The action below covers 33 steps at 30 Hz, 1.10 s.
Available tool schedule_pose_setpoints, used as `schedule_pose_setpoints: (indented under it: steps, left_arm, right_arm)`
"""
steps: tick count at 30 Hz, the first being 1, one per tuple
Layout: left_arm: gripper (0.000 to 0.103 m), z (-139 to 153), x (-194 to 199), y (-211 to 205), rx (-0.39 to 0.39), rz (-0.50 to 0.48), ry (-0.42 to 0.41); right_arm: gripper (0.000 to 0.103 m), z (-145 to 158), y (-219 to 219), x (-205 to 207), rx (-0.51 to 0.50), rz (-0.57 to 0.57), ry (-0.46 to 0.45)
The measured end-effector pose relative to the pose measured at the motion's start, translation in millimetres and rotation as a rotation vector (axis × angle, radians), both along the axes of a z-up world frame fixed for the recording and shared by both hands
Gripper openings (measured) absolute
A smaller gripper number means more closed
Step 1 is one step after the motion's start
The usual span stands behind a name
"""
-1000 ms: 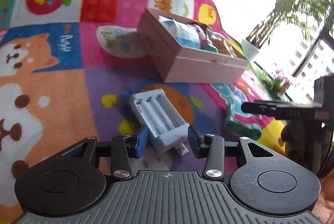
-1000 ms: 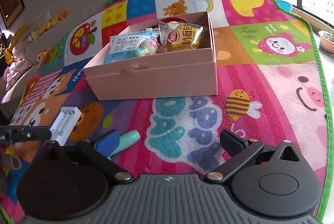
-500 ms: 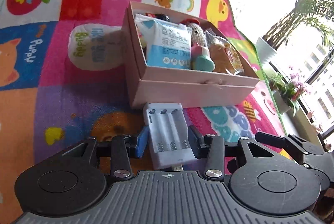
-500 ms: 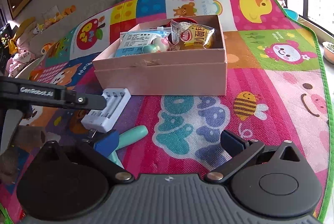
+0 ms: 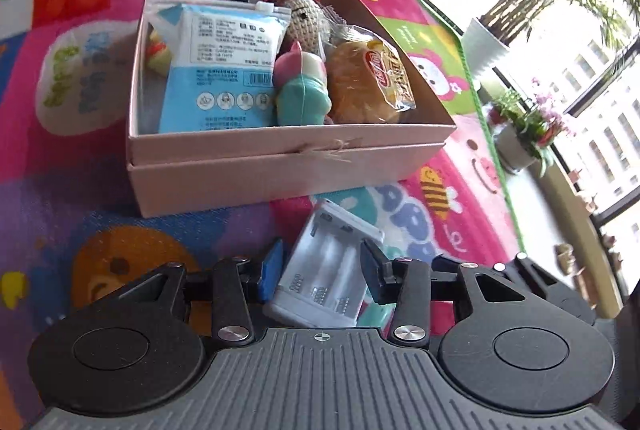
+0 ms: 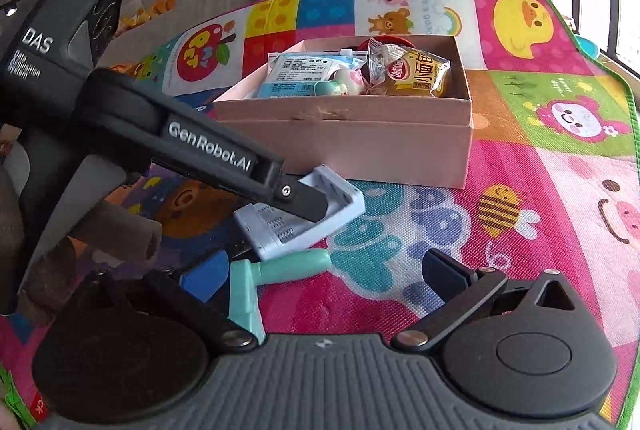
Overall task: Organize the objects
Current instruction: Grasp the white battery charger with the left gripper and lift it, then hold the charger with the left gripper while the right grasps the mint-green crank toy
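Two grippers showed: the left gripper (image 5: 322, 272) pinched the white charger (image 5: 326, 276), tilted above the mat (image 5: 72, 201), just short of the pink box (image 5: 280, 173) at twelve o'clock. Right gripper (image 6: 320, 270) gaped wide, nothing between its fingers, a teal toy (image 6: 276, 270) lying by its left finger at nine o'clock.

Colourful play mat (image 5: 60, 189), potted plants (image 5: 520, 133)
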<state>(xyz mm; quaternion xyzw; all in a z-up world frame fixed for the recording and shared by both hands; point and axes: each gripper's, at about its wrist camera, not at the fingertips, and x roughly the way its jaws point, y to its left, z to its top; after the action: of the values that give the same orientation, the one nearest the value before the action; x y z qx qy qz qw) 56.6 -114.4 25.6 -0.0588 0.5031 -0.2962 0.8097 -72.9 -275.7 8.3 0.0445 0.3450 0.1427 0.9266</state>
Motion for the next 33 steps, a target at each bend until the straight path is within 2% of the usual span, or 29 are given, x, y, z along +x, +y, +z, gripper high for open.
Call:
schedule_pose_setpoints:
  steps: [2,9,15,24,30,33]
  left_arm:
    - [0.046,-0.6,-1.0,-6.1,0.009,-0.004,-0.003]
    - [0.048,1.9,-26.2,-35.8,0.202,-0.170,-0.189]
    - [0.058,2.1,-28.9,-45.5,0.232,-0.220,-0.196]
    - [0.058,0.2,-26.4,-39.6,0.194,-0.234,-0.186]
    - [0.047,-0.2,-22.6,-17.3,0.129,-0.214,-0.166]
    - [0.045,0.9,-24.0,-1.9,0.094,-0.257,-0.149]
  right_arm:
    - [0.103,-0.4,0.6,0.5,0.000,0.003,0.003]
    - [0.098,0.7,6.9,-6.2,-0.010,0.048,-0.023]
    - [0.098,0.7,10.9,-5.1,-0.027,0.076,-0.009]
    - [0.098,0.4,11.4,-6.5,-0.020,0.102,-0.013]
    - [0.098,2.0,16.3,-10.4,-0.005,0.219,-0.008]
    - [0.099,0.7,24.8,-6.4,-0.018,0.284,0.022]
